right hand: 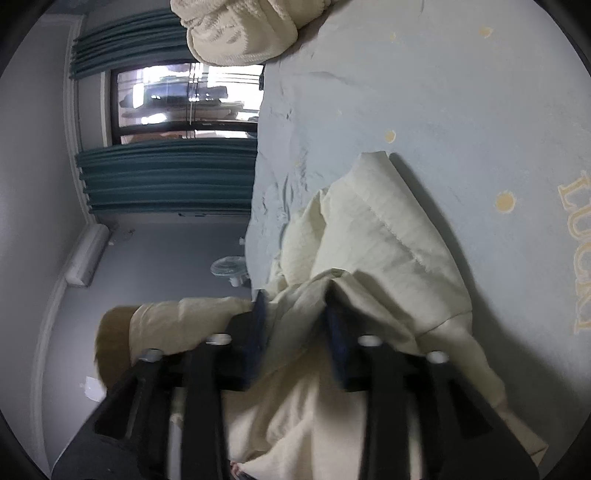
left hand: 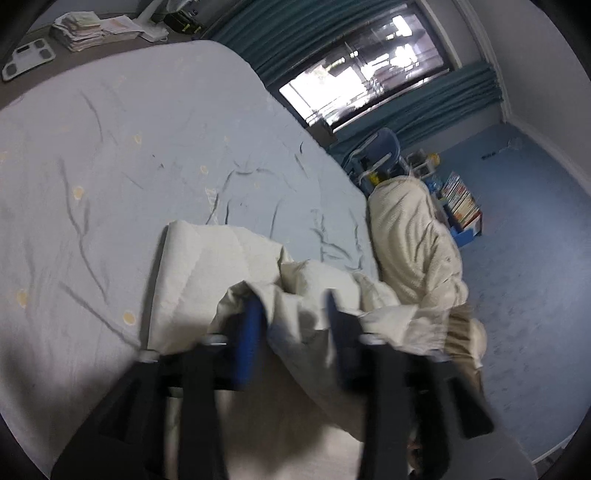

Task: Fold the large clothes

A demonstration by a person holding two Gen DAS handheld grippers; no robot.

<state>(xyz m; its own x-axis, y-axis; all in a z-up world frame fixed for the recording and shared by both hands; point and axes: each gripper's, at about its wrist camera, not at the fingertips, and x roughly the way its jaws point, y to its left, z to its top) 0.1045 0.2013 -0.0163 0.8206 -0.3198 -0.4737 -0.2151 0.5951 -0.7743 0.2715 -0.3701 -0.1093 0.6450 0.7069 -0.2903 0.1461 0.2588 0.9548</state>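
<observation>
A cream padded coat (left hand: 207,266) lies partly on the pale blue bed (left hand: 147,129) and partly hangs off its edge. My left gripper (left hand: 293,306) is shut on a bunched fold of the coat, cloth filling the gap between its blue pads. In the right wrist view the same coat (right hand: 376,236) spreads over the bed (right hand: 461,92), with a brown fur trim (right hand: 110,339) at lower left. My right gripper (right hand: 295,306) is shut on another fold of the coat.
A cream knitted garment (left hand: 410,236) hangs over the bed's far corner and shows at the top of the right wrist view (right hand: 240,29). Teal curtains (left hand: 424,107) and a window (left hand: 369,66) lie beyond. A box of books (left hand: 461,206), a chair (left hand: 380,155), stacked papers (left hand: 81,31).
</observation>
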